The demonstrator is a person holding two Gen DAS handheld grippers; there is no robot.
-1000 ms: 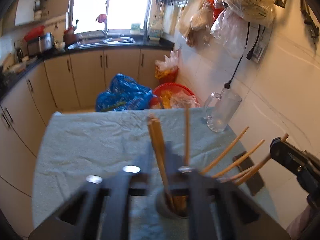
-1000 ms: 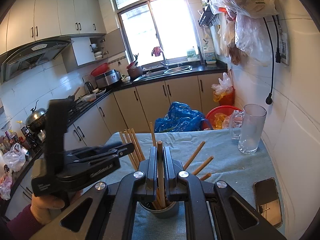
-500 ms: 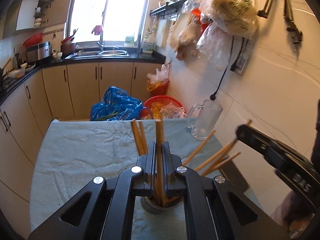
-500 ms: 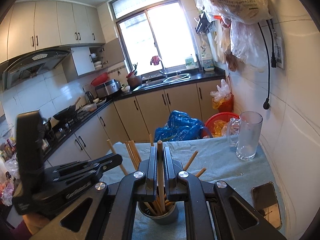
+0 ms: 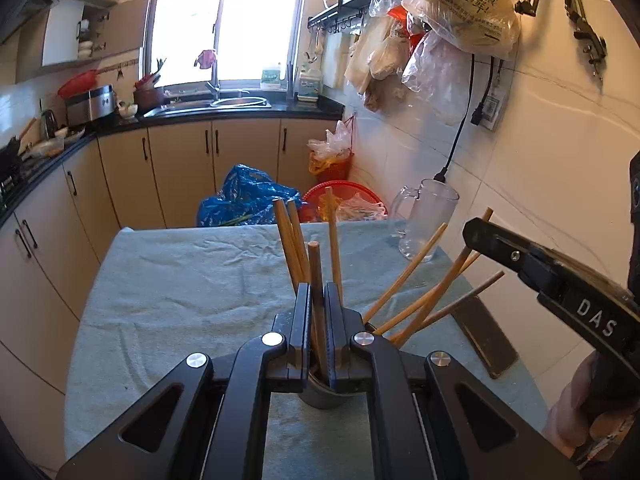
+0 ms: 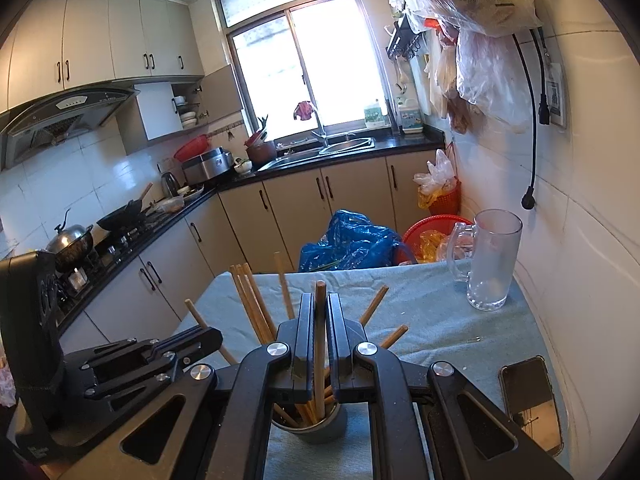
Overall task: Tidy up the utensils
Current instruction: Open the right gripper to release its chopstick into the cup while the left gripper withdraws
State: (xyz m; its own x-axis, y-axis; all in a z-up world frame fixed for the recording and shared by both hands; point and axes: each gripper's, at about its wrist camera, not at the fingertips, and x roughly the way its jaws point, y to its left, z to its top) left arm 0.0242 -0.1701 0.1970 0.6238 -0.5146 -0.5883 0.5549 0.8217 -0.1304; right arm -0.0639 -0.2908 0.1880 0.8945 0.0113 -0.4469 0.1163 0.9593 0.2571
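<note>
A grey metal cup (image 5: 324, 398) (image 6: 316, 428) stands on the blue-green cloth and holds several wooden chopsticks (image 5: 290, 240) (image 6: 250, 304) that fan out. My left gripper (image 5: 318, 288) is shut on one chopstick (image 5: 314, 264) that rises between its jaws from the cup. In the right wrist view the left gripper (image 6: 212, 336) sits left of the cup. My right gripper (image 6: 319, 298) is shut on another chopstick (image 6: 320, 292) whose lower end is in the cup. The left wrist view shows the right gripper (image 5: 472, 232) to the cup's right, a hand behind it.
A glass mug (image 5: 424, 220) (image 6: 490, 260) stands at the table's far right corner by the tiled wall. A phone (image 5: 484, 336) (image 6: 528, 400) lies near the right edge. Beyond the table are a blue bag (image 6: 352, 244), a red basket (image 6: 432, 232) and kitchen cabinets.
In the right wrist view my left gripper has drawn back to the left and lower, still shut on its chopstick. The right gripper keeps its hold over the cup and has not shifted.
</note>
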